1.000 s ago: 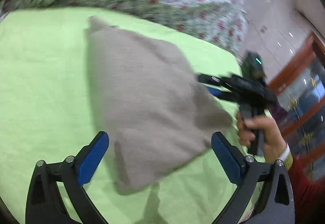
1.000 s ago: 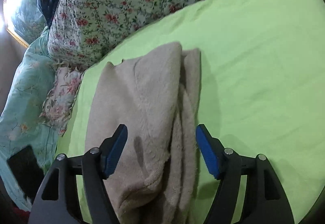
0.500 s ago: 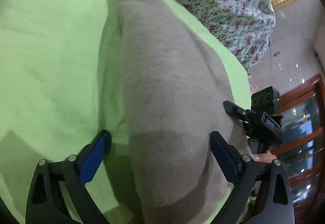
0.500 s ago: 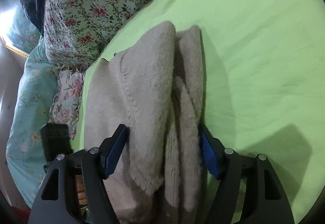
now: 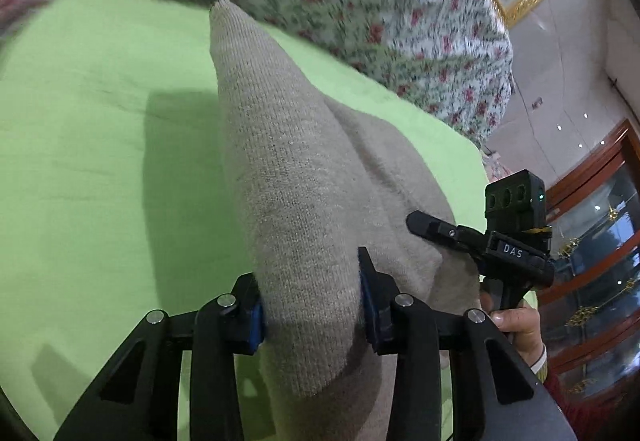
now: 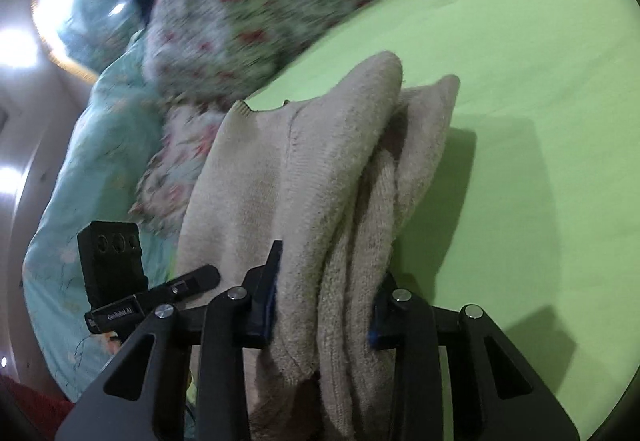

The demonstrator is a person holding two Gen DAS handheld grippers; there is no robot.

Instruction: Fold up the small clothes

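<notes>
Left tongs (image 5: 312, 305) clenched on the beige sweater (image 5: 296, 177), which is bunched on the green bed sheet (image 5: 80, 145), tip toward 12 o'clock. Right tongs (image 6: 324, 301) likewise clenched on stacked folds at 6 o'clock. Knit judged soft, light, floppy; grip through all layers near edges.

Blk grippers (image 5: 312, 305), blue pads, silver screws
</notes>
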